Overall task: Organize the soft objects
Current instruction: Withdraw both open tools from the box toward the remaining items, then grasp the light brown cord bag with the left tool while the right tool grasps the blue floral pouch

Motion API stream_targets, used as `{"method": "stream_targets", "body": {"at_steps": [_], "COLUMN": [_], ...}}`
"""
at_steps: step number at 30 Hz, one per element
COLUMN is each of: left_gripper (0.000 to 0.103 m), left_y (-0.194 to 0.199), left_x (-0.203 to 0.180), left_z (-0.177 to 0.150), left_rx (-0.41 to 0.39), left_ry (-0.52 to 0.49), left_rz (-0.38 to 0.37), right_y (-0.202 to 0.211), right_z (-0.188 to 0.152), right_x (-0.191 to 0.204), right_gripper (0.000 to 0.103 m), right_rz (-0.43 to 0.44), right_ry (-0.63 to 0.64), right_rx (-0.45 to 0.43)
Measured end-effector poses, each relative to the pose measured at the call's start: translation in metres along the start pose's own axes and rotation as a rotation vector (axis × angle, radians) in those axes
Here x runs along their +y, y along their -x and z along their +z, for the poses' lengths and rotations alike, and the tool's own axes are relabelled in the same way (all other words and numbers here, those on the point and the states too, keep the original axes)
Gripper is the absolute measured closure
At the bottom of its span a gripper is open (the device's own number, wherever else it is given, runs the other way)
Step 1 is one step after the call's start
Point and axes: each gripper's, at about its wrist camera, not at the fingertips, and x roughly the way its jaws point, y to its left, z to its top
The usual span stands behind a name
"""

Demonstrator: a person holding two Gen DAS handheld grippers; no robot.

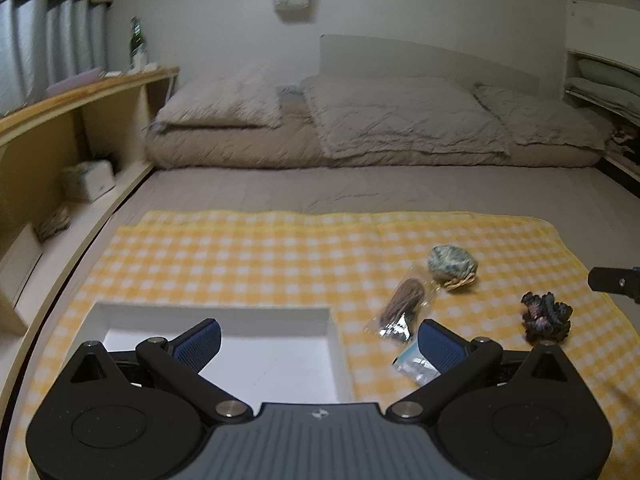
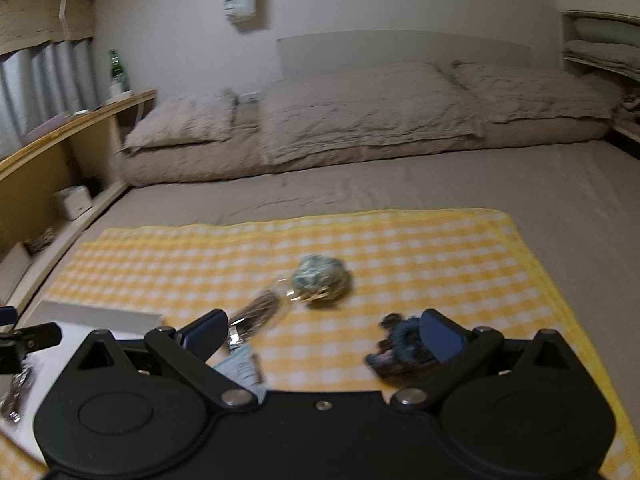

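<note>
A white box (image 1: 334, 344) sits on the yellow checked cloth (image 1: 256, 252), and my left gripper (image 1: 318, 342) hangs open over its right wall, holding nothing. To its right lie a brown bundle in a clear bag (image 1: 404, 304), a small light-blue packet (image 1: 414, 366), a blue-green yarn ball (image 1: 452, 264) and a dark scrunchie (image 1: 546, 316). My right gripper (image 2: 322, 334) is open above the cloth, with the dark scrunchie (image 2: 394, 354) beside its right finger (image 2: 442, 336). The yarn ball (image 2: 320, 278) and bagged bundle (image 2: 258, 312) lie ahead. A dark item (image 2: 18, 394) rests in the box (image 2: 100, 316).
Beige pillows (image 1: 400, 120) and a folded duvet line the head of the bed. A wooden shelf (image 1: 80, 96) runs along the left with a green bottle (image 1: 137, 42) and a tissue box (image 1: 88, 180). Grey sheet (image 2: 440, 188) stretches beyond the cloth.
</note>
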Motion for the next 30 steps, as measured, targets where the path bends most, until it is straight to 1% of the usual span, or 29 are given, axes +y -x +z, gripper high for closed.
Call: {"method": "stream_targets", "body": {"at_steps": [4, 9, 12, 16, 19, 24, 27, 29, 30], "left_gripper": [0.0, 0.0, 0.0, 0.0, 0.0, 0.0, 0.0, 0.002, 0.006], "left_y": [-0.016, -0.04, -0.058, -0.085, -0.109, -0.15, -0.172, -0.186, -0.192], "left_x": [-0.022, -0.052, -0.067, -0.078, -0.088, -0.104, -0.105, -0.103, -0.102], "left_z": [0.003, 0.004, 0.007, 0.011, 0.014, 0.014, 0.013, 0.014, 0.014], "left_rx": [-0.014, -0.034, -0.05, -0.053, -0.005, 0.068, 0.102, 0.119, 0.127], "left_ry": [-0.074, -0.173, -0.231, -0.267, -0.302, -0.421, -0.45, -0.455, -0.453], "left_rz": [-0.047, -0.095, -0.139, -0.21, -0.255, -0.287, -0.306, -0.311, -0.314], "right_y": [-0.017, -0.045, -0.061, -0.081, -0.096, -0.125, -0.144, -0.157, -0.162], "right_z": [0.004, 0.005, 0.005, 0.009, 0.013, 0.019, 0.023, 0.025, 0.025], "right_x": [-0.016, -0.034, -0.045, -0.054, -0.056, -0.057, -0.053, -0.051, -0.049], "right_gripper": [0.0, 0.0, 0.0, 0.0, 0.0, 0.0, 0.0, 0.0, 0.0], "right_rz": [-0.057, -0.112, -0.11, -0.094, -0.08, -0.05, -0.034, -0.016, -0.007], "right_ry": [-0.001, -0.01, -0.024, -0.059, -0.078, -0.105, -0.105, -0.108, -0.111], "right_rx": [-0.002, 0.023, 0.03, 0.034, 0.031, 0.032, 0.038, 0.044, 0.045]}}
